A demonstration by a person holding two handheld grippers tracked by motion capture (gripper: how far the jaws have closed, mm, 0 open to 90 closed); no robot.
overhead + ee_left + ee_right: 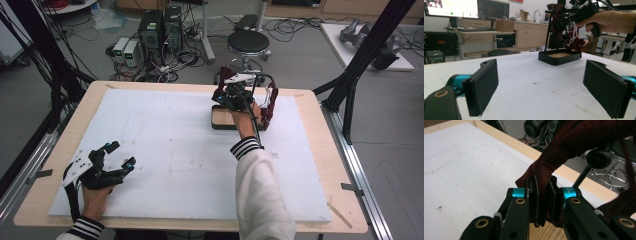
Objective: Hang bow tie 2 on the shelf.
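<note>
At the table's far edge, around 1 o'clock in the high view, I see the right gripper (235,92) raised over a shallow black tray with a wooden floor (220,118). Its jaws are clamped on a fold of dark red knitted cloth (564,150), which hangs up and away beyond the pads. Left gripper (120,156) rests near 7 o'clock, jaws spread wide, nothing between.

The dark red garment (564,157) looks like soft knitted cloth, matt and finely textured; the tray (559,57) has matt black walls and a pale wood-grained floor. The table (310,107) shows a light wooden rim under a matt white sheet (165,150), faintly scuffed; the right gripper (545,200) has matt black pads and glossy teal metal collars.
</note>
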